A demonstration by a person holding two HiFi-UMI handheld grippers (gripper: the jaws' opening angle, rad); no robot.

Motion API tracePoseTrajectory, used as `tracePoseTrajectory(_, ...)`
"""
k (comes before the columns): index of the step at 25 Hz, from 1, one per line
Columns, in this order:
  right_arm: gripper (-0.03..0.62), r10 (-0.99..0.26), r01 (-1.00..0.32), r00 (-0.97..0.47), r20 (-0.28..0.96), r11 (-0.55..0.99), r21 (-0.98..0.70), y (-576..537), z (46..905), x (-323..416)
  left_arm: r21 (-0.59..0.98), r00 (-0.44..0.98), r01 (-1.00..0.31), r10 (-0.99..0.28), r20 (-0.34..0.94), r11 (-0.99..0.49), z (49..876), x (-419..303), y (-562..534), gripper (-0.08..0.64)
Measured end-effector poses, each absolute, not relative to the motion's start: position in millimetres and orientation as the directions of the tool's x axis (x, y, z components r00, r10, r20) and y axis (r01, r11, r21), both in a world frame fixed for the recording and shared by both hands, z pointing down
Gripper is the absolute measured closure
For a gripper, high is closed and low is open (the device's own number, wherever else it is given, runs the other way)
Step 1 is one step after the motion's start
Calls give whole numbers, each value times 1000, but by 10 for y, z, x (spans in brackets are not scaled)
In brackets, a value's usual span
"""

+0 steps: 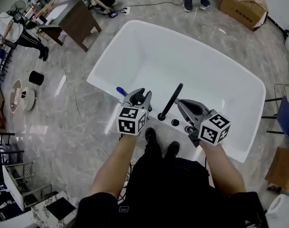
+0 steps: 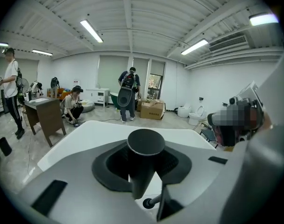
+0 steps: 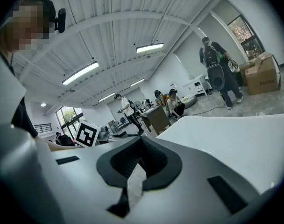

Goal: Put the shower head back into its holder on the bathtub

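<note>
- Left tool (image 1: 140, 98) has its jaws part-way closed round a black cylinder, which I take for the shower head (image 2: 145, 158), just above the near rim of the bathtub (image 1: 192, 56).
- Right tool (image 1: 179, 102) is closed on nothing, over that same rim.
- Black fittings (image 1: 175, 122) sit on that rim, and a slim black rod (image 1: 171, 100) leans up from them.
- Step in hand, I'd say: seating the head. Next it needs lining up over its socket, then lowering straight before release.
</note>
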State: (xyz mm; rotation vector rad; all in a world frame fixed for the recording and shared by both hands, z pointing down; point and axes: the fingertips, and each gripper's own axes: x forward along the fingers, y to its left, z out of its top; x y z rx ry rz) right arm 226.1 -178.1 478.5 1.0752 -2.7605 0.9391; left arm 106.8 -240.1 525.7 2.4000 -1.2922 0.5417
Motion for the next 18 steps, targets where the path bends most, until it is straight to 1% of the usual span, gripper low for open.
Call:
tracePoseTrajectory(9, 575, -598, -642, -749, 285, 550, -533, -1973, 4925, 2199, 165, 509, -839, -641, 574, -518, 5787, 1055, -2486, 445)
tracePoseTrajectory(18, 575, -564, -646, -753, 338, 540, -539, -2089, 5146, 2037, 173, 500, -833, -582, 641, -525, 6284, 985, -2528, 443)
